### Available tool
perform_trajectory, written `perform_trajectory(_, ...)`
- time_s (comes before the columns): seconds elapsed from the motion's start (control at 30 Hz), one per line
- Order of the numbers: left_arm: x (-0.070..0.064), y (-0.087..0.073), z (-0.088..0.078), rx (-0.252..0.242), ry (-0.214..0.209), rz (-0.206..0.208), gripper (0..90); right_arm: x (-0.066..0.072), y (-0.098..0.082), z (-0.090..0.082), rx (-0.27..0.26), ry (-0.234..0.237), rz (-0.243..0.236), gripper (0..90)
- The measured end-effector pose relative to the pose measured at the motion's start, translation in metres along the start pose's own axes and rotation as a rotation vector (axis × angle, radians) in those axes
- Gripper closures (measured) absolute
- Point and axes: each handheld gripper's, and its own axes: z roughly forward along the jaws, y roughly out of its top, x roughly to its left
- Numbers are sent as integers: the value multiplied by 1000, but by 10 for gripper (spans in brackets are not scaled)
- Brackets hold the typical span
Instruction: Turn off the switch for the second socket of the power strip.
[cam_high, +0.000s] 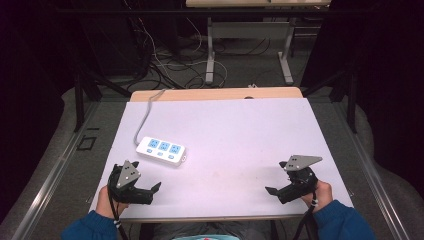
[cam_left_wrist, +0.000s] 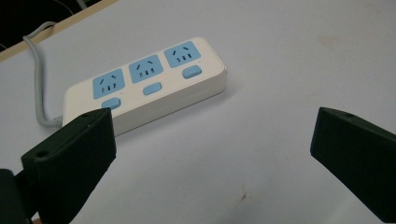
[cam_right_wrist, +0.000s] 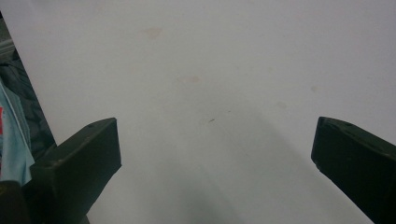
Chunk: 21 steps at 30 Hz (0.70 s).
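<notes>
White power strip (cam_high: 161, 150) near left tool (cam_high: 150, 192), both tools' jaws spread wide, empty.

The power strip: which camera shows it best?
The left gripper view: the power strip sits close, its three sockets and switches clear. The high view shows it small, left of centre. The right gripper view faces bare table.

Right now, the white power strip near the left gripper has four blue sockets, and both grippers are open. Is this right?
Not quite: the power strip has three blue sockets, not four, as the left gripper view shows. Both the left gripper and the right gripper are open.
</notes>
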Motion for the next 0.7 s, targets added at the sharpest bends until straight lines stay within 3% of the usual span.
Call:
perform_trajectory(0.1, 4, 2, 0, 9, 4, 3, 3, -1, 0, 0, -1, 1, -8, 10)
perform_trajectory(0.2, 8, 4, 0, 15, -10, -26, 2, -1, 0, 0, 2, 0, -8, 11)
perform_trajectory(0.43, 18, 10, 2, 43, 23, -26, 2, -1, 0, 0, 13, 6, -2, 11)
perform_trajectory(0.53, 23, 12, 2, 48, 29, -43, 3, -1, 0, 0, 9, 3, 1, 11)
perform_trajectory(0.57, 23, 12, 3, 43, 34, -57, 3, -1, 1, -2, 33, 11, -4, 11)
perform_trajectory(0.7, 29, 12, 4, 40, 38, -90, 2, -1, 0, -1, 7, 2, -7, 12)
